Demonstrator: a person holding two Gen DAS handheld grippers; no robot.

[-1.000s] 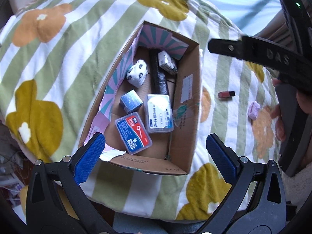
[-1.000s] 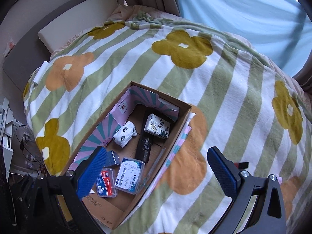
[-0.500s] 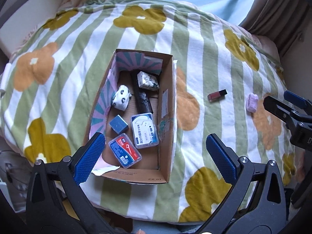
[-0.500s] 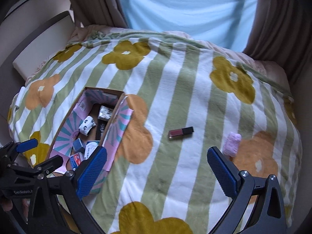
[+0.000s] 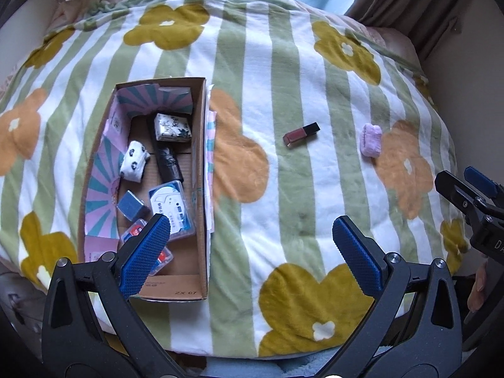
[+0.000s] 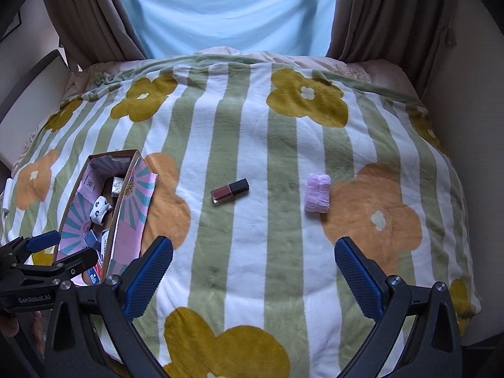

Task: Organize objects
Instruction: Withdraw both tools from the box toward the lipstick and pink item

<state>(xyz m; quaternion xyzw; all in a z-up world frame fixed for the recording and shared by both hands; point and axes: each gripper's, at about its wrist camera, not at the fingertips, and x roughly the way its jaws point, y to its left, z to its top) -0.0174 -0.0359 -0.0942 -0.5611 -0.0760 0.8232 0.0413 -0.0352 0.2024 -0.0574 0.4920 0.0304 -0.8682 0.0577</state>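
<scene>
A cardboard box (image 5: 201,163) lies on the flowered blanket at the left, also seen in the right wrist view (image 6: 124,201). It holds a white panda sock (image 5: 134,160), a patterned packet (image 5: 172,127), a black tube (image 5: 167,160), a blue cube (image 5: 132,209) and plastic cases (image 5: 171,206). A red lipstick with a black cap (image 5: 300,134) (image 6: 230,190) and a pink fuzzy roll (image 5: 371,140) (image 6: 317,192) lie loose on the blanket. My left gripper (image 5: 252,249) is open and empty near the box's front. My right gripper (image 6: 253,271) is open and empty, short of both loose items.
The blanket (image 6: 252,126) covers a bed with curtains (image 6: 362,15) and a pale blue window drape (image 6: 226,9) at the back. A wall stands at the right (image 6: 466,94). The bed's front edge is just under both grippers.
Both grippers have pulled back and swung right, from over the box to facing the open blanket. The lipstick and pink roll came into fuller view. Both stayed open.
</scene>
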